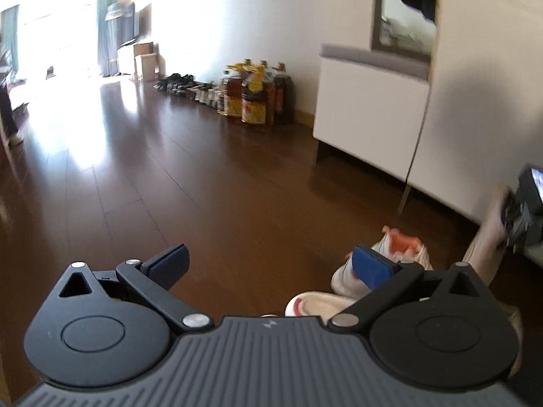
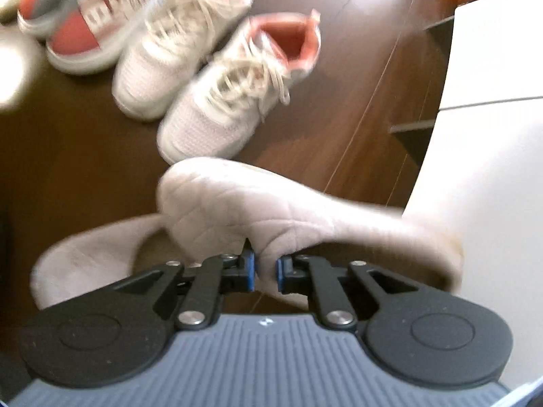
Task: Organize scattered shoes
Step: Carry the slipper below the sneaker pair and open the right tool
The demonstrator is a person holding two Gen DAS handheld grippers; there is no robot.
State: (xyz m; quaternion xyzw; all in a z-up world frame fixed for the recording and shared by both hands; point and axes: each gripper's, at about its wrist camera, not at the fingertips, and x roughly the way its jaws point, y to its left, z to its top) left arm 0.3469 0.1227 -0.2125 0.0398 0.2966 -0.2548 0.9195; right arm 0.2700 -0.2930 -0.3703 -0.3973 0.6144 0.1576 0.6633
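Right wrist: right tongs (image 2: 265, 271) pinch a slipper (image 2: 237, 203), seemingly above sneakers (image 2: 217, 101); left tongs (image 1: 271, 266) gape.

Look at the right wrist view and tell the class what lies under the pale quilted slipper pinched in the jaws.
Under the slipper show dark wood floor and the toe of a white laced sneaker. The floor directly beneath its sole is covered, so nothing there can be told.

Left gripper (image 1: 268, 264): black linkage arms with silver pivot screws and blue ribbed pads, mounted ahead of a grey ridged body bearing a small white logo. Right gripper (image 2: 265, 273): identical construction.
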